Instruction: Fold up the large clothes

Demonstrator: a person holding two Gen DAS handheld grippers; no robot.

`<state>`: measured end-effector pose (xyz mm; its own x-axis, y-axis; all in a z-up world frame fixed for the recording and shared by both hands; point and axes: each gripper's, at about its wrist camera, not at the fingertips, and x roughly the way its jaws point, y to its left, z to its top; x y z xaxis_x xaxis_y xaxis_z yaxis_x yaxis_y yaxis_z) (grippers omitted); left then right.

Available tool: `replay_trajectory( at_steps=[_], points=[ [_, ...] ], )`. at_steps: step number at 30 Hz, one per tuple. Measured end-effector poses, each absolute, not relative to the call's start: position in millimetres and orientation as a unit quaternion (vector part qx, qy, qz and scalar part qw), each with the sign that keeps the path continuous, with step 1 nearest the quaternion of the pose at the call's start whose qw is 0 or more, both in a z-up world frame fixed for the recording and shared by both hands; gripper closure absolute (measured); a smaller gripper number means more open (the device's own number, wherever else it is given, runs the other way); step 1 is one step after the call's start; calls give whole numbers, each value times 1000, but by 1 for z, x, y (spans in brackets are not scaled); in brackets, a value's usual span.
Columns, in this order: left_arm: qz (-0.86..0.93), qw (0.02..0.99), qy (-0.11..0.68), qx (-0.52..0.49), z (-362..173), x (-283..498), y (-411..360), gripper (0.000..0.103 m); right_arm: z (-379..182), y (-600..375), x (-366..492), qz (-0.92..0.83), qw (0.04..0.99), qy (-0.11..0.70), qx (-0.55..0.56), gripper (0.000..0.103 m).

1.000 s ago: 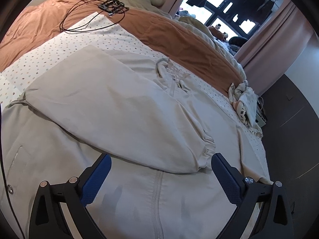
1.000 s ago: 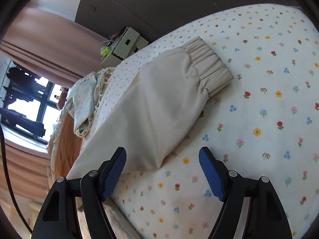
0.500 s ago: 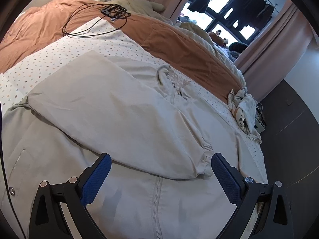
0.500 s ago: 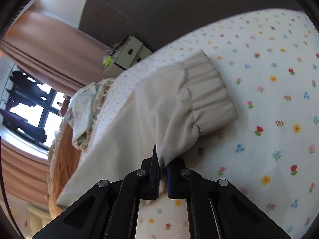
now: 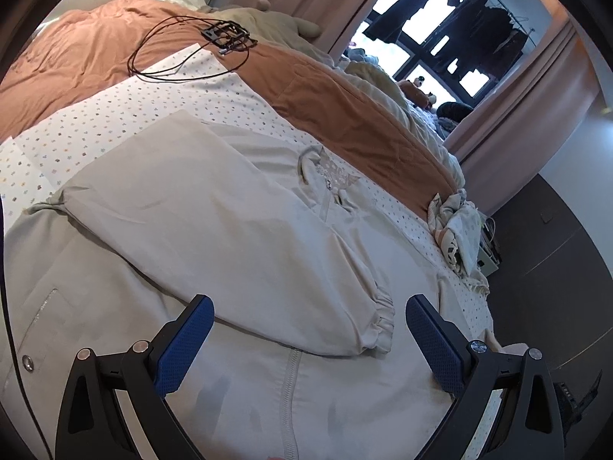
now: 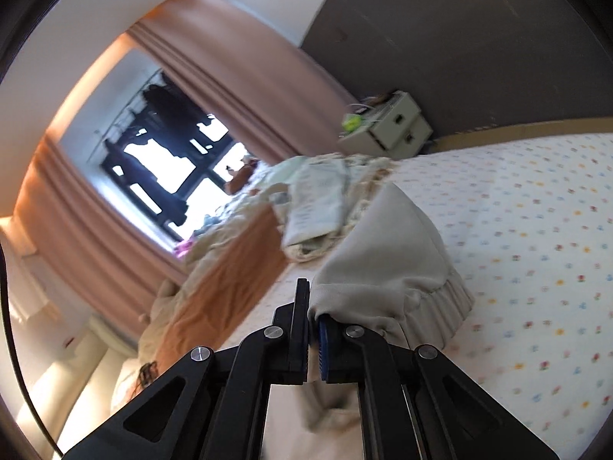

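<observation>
— Right gripper (image 6: 313, 320) clenching the sleeve (image 6: 387, 257) by its cuff (image 6: 452, 306), raised over the bed (image 6: 536, 230)?
— Yes; left gripper (image 5: 306, 339) hanging released above the jacket (image 5: 191, 222). Soft, light, floppy; gripping at cuffs, hems.

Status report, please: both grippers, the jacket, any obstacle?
Left gripper open above jacket. Right gripper shut on sleeve, lifted. Nothing in the way.
</observation>
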<state>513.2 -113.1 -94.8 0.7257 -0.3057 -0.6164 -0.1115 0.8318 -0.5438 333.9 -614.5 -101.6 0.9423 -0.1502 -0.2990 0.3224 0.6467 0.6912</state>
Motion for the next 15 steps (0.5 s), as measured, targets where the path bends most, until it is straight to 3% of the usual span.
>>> replay_trajectory(
  at_steps=[15],
  points=[
    [-11, 860, 345, -375, -96, 510, -34, 3, -42, -468, 434, 45, 925, 128, 355, 98]
  ],
)
